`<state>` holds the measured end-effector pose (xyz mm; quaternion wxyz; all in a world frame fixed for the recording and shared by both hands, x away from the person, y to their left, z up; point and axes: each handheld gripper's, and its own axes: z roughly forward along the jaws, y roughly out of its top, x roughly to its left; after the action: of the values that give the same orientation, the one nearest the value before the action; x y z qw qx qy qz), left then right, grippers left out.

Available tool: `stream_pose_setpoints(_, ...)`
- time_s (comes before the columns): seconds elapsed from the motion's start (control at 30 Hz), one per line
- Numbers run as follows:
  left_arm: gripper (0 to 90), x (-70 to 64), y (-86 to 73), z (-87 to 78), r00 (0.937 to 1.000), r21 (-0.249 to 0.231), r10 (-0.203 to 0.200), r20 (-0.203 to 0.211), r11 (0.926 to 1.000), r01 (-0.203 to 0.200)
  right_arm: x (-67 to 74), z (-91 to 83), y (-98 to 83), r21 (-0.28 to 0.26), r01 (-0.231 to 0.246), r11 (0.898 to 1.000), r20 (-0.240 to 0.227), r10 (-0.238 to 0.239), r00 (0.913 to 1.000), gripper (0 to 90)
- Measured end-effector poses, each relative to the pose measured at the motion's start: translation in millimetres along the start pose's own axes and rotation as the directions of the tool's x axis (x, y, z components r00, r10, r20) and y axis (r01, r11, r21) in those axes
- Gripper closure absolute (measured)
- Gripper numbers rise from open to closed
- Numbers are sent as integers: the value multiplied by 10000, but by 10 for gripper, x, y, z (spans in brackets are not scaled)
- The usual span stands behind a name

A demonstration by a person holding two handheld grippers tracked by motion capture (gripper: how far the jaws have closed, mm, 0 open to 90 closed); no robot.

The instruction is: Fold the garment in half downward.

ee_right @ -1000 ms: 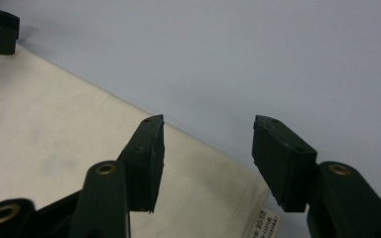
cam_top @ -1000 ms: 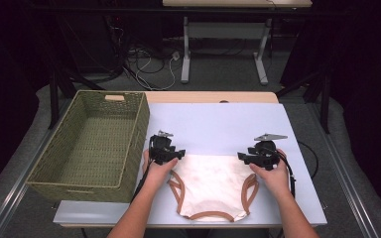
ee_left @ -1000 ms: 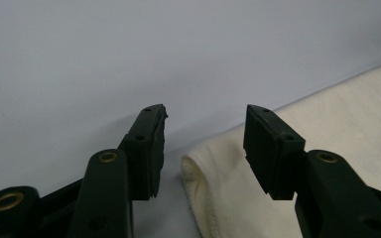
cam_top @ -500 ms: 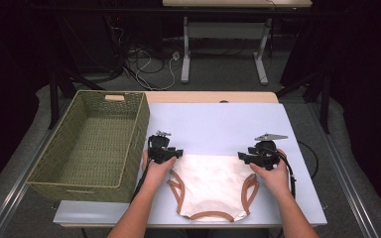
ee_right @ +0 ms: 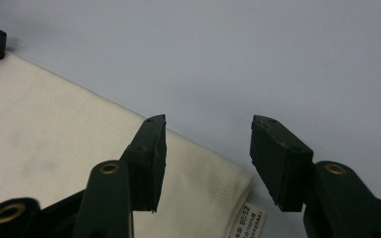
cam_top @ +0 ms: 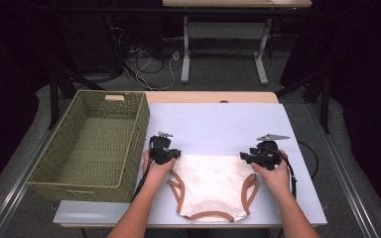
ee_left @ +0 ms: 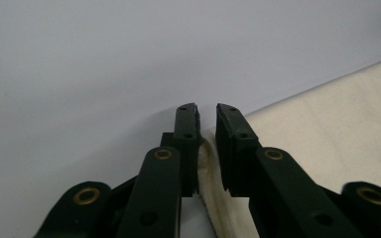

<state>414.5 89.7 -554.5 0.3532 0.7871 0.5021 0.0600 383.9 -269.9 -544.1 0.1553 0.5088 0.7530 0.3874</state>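
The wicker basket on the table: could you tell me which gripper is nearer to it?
Left. The left gripper is just beside the wicker basket, at the garment's near corner; the right gripper is at the garment's far corner.

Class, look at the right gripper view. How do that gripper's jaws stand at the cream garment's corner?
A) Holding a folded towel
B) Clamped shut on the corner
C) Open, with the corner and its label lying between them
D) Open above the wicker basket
C: in the right gripper view the right gripper has its jaws standing apart, and the corner of the cream garment with its small label lies unpinched between them.
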Motion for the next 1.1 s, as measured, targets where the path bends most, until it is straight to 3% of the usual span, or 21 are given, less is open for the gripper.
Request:
stream_pose_setpoints(0.2, 871, -33, -1, -1, 9996, 87, 265, -22, 9996, -264, -35, 5, -18, -69, -220, 9997, 115, 221, 9997, 503)
stream_pose_setpoints(0.5, 876, -45, -9, -6, 9995, -28, 267, -146, 9996, -268, -105, 10, -51, -134, -691, 9975, 151, 693, 9975, 585)
stream_pose_setpoints(0.8, 877, -45, -6, -19, 9997, -100, 220, -103, 9997, -221, -110, 61, -92, 384, -484, 9981, 239, 475, 9986, 643)
stream_pose_setpoints(1.1, 877, -40, -4, -32, 9997, -33, 222, -51, 9997, -222, -113, 42, -106, 617, -459, 9970, -49, 462, 9989, 793)
